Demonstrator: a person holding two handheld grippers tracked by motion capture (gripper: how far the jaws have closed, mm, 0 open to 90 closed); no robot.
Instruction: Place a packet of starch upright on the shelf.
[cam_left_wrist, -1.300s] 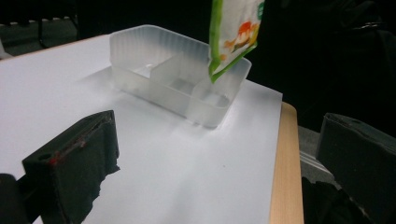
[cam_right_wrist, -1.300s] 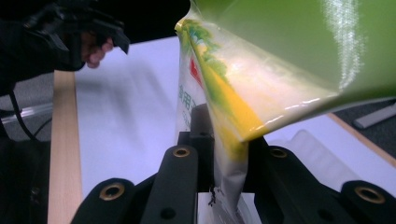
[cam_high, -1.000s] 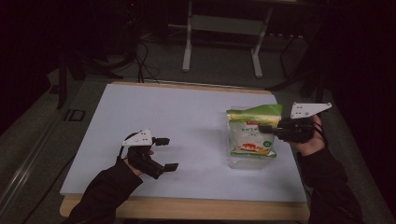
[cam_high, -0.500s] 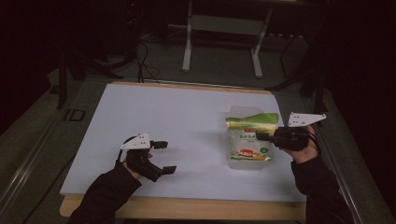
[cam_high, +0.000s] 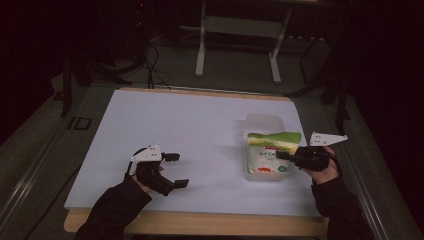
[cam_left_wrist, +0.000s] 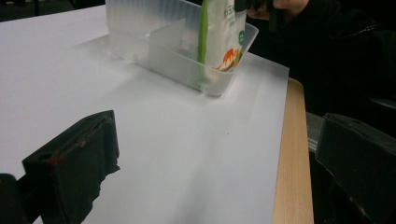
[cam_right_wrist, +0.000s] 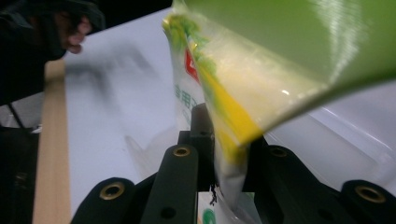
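The jaws of my right gripper (cam_high: 284, 155) are shut tight on the edge of a green and white bag (cam_high: 270, 155). In the right gripper view I see the bag (cam_right_wrist: 243, 93) pinched between the two black jaws, and its green top hangs over them. The bag stands up inside a clear plastic bin (cam_high: 260, 125). The bin sits on the right side of the white tabletop (cam_high: 190, 130). In the left gripper view I see the bin (cam_left_wrist: 154, 46) has a wall in the middle, and the bag (cam_left_wrist: 219, 32) is in the part at the end nearer the wooden edge of the tabletop.

The jaws of my left gripper (cam_high: 176, 170) are wide open and hold nothing. This gripper is low over the tabletop near the front left, well apart from the bin. I cannot tell if it touches the tabletop. A dark sleeve (cam_high: 112, 212) comes in from the bottom behind it.
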